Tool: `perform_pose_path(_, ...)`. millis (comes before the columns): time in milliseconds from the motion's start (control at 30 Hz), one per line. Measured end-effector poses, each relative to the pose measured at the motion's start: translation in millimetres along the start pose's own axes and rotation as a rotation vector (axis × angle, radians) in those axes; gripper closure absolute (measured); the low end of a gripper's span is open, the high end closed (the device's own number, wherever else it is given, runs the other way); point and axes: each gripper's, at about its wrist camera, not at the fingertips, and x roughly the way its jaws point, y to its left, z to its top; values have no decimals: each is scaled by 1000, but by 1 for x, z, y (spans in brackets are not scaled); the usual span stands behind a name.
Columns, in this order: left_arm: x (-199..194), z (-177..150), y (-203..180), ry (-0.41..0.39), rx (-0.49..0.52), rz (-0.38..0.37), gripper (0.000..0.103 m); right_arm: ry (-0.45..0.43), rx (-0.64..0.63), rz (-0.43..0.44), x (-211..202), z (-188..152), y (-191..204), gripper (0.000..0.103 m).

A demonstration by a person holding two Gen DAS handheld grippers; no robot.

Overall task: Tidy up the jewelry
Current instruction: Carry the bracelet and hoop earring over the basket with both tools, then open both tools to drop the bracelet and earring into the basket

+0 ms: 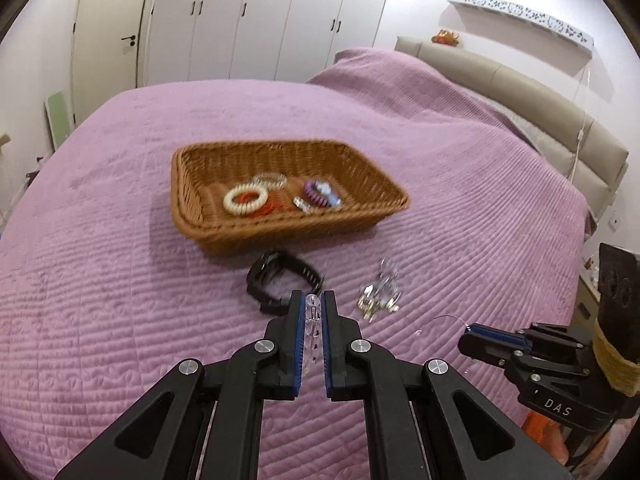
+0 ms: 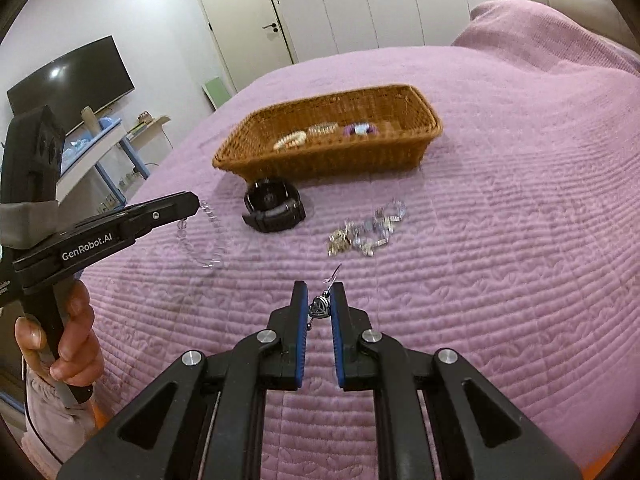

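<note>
Jewelry is split between bed and basket: hair ties and bracelets already lie inside, while a black watch and a tangled heap wait just before it. Left gripper pinches a clear bead bracelet, right gripper clamps a heart pendant, both lifted above the quilt, probably for carrying to the basket.

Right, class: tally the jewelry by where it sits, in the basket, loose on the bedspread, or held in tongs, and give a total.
In the basket: 5, cream coil, orange coil, clear bracelet, purple bracelet, small silver piece
On the bedspread: 2, black watch, silver cluster
In tongs: 2, clear bead strand, heart pendant
Total: 9
</note>
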Motion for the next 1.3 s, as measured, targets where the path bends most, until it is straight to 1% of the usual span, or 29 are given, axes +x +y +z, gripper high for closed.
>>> perform_pose_path(200, -5, 32, -3, -49, 12, -24, 96, -74, -19, 8, -13, 33, 3, 90)
perform_pose_path(300, -1, 53, -5, -71, 20, -4, 96, -133, -31, 18, -20, 60, 4, 90)
perform_pose_path(367, 3, 67, -3, -83, 11, -3, 96, -178, -45, 21, -22, 86, 5, 90)
perform_pose_path(467, 17, 95, 6, -87, -18, -3, 96, -220, -48, 10, -21, 119, 4, 90)
perform_pose_path(567, 33, 113, 15, -81, -45, -5, 96, -237, -49, 41, -10, 158, 0, 90)
perform_pose_path(600, 41, 120, 18, -78, -55, -6, 96, -236, -50, 48, -6, 165, -1, 90)
perform_pose_path(700, 65, 136, 27, -65, -81, -10, 96, -212, -52, 65, 15, 191, -6, 90)
perform_pose_path(767, 78, 141, 30, -50, -93, -8, 96, -176, -52, 70, 39, 203, -9, 90)
perform_pose_path(800, 88, 143, 31, -38, -96, -4, 96, -163, -50, 65, 47, 205, -10, 90)
perform_pose_path(867, 103, 145, 31, -15, -94, 18, 96, -106, -47, 64, 76, 211, -16, 90)
perform_pose_path(967, 124, 140, 31, 23, -97, 33, 96, -35, -47, 44, 108, 210, -23, 90)
perform_pose_path(1067, 139, 135, 34, 54, -104, 41, 96, 41, -29, 65, 137, 208, -34, 90)
perform_pose_path(1200, 152, 130, 38, 78, -115, 35, 95, 89, 17, 90, 154, 204, -47, 90)
perform_pose_path(1267, 155, 129, 39, 80, -126, 30, 95, 97, 24, 68, 158, 201, -51, 89)
perform_pose_path(1300, 155, 127, 40, 84, -132, 31, 92, 105, 26, 57, 159, 199, -53, 87)
